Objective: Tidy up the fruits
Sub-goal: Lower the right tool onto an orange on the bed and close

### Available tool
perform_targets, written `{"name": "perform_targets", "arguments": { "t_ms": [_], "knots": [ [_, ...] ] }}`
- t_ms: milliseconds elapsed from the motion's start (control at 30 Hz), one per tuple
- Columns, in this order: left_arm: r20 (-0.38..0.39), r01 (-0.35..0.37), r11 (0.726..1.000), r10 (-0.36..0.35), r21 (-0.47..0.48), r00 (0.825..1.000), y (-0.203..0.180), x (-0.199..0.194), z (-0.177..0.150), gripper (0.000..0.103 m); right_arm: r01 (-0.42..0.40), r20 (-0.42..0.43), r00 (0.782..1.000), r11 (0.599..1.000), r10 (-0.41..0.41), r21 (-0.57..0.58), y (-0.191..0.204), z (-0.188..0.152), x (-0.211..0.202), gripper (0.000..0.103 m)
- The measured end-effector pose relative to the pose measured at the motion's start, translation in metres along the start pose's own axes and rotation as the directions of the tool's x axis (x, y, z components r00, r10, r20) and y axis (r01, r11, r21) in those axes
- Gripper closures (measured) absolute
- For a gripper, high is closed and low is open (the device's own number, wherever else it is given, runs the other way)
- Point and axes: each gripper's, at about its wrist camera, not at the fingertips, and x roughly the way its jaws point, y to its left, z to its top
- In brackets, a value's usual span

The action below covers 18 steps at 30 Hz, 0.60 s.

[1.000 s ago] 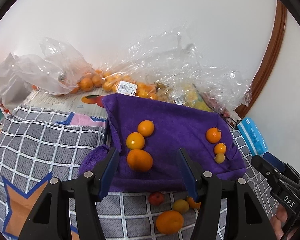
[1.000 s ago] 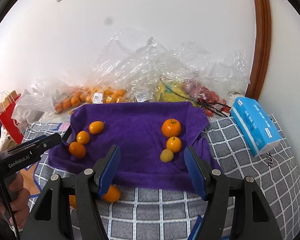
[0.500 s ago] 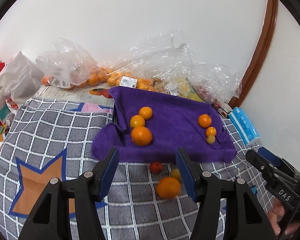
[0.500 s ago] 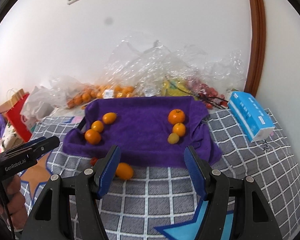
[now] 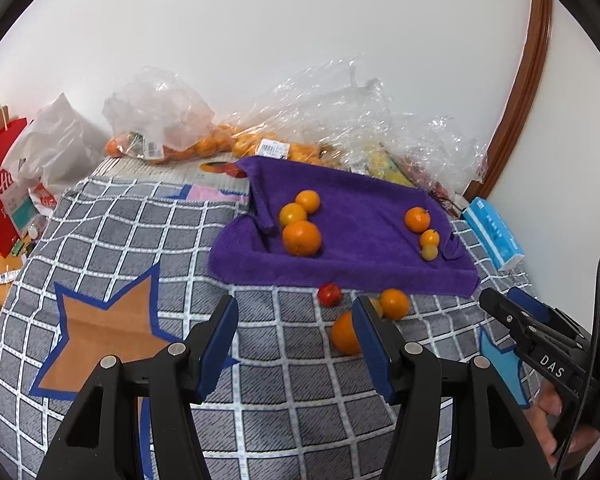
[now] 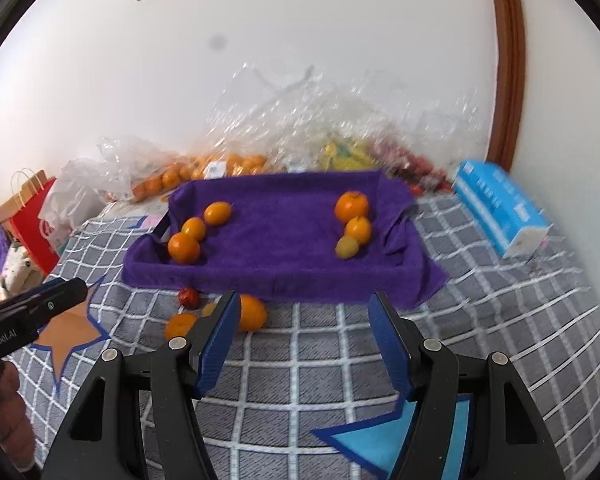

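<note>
A purple towel [image 5: 360,236] [image 6: 280,240] lies on the checked blanket. Three oranges [image 5: 301,237] [image 6: 184,247] are grouped on its left side. On its right side two oranges and a small yellow fruit [image 5: 429,252] [image 6: 347,247] form a row. In front of the towel lie a small red fruit [image 5: 329,294] [image 6: 189,297] and loose oranges [image 5: 394,303] [image 6: 252,312]. My left gripper [image 5: 294,308] hangs open and empty, short of the loose fruit. My right gripper [image 6: 305,300] is open and empty before the towel's front edge.
Clear plastic bags of oranges and other fruit [image 5: 228,144] [image 6: 228,164] are piled along the wall behind the towel. A blue tissue box [image 5: 492,232] [image 6: 500,208] lies at the right. A red paper bag [image 5: 0,188] stands at the far left. A person's fingers hold each handle.
Both grippers have drawn back from the towel, so it and its fruit look farther away. The loose fruit in front of the towel has come more fully into view. The jaws stayed apart.
</note>
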Motion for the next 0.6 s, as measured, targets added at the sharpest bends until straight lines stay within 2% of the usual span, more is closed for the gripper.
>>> {"name": "perform_targets", "arguments": {
  "t_ms": [167,333,600],
  "knots": [
    [-0.017,-0.018,1.000,0.018,-0.024,1.000,0.011,0.009,-0.005,0.047,-0.029,-0.046,0.999,1.000,0.029,-0.007,0.008,-0.006,0.019,0.039],
    [-0.042,-0.009,0.999,0.007,-0.043,0.999,0.021,0.021,-0.007,0.047,-0.058,-0.083,0.995,0.998,0.056,-0.023,0.017,-0.011,0.038,0.050],
    [-0.066,-0.001,0.999,-0.003,-0.053,0.998,0.029,0.034,-0.006,0.047,-0.073,-0.135,0.989,0.995,0.063,-0.073,0.033,-0.011,0.069,0.060]
  ]
}}
